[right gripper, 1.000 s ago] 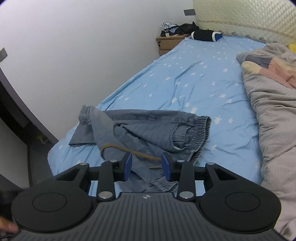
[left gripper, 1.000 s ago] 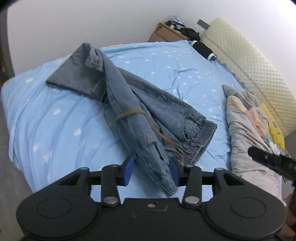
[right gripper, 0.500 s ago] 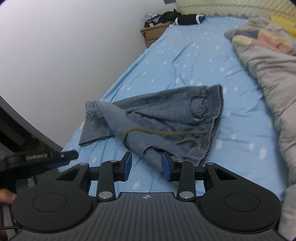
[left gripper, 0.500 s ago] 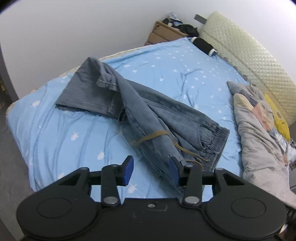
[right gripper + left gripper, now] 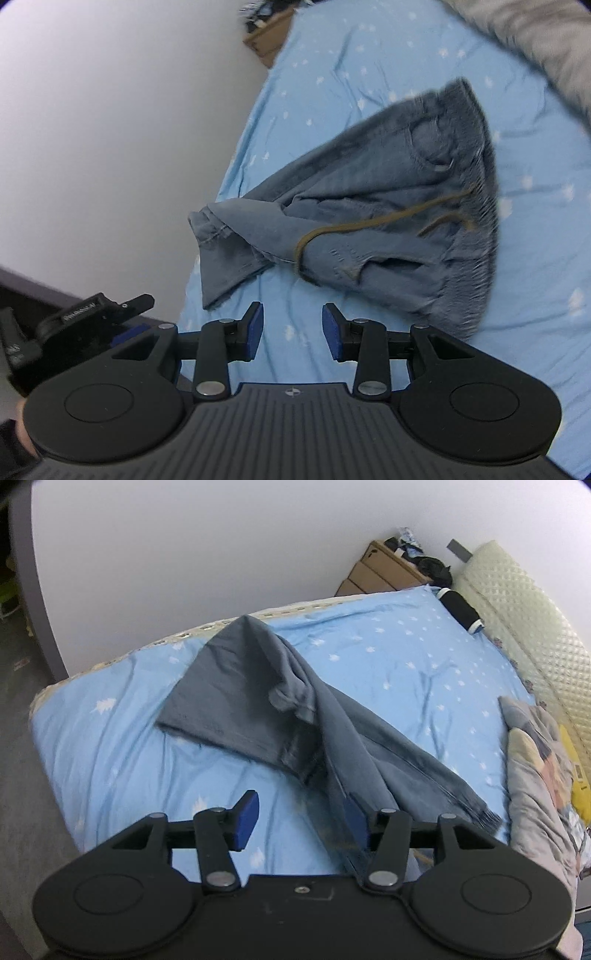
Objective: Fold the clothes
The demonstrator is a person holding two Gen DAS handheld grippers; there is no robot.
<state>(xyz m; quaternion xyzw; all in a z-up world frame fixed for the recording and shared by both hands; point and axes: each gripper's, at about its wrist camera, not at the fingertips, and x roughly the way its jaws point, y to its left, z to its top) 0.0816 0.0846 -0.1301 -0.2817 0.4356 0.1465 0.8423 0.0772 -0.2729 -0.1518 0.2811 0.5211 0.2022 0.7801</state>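
Crumpled blue denim trousers lie on a light blue star-print bed sheet. In the right wrist view the trousers show an elastic waistband and a brown drawstring. My left gripper is open; the cloth runs past its right fingertip, not clamped. My right gripper is open and empty, just short of the trousers' near edge. The left gripper also shows at the right wrist view's lower left.
A grey patterned quilt lies along the bed's right side. A padded headboard, a black roll and a wooden nightstand stand at the far end. A white wall runs along the bed's far side.
Both grippers have swung left toward the bed's foot end. The trousers now lie more to the right in each view. Both grippers stay open.
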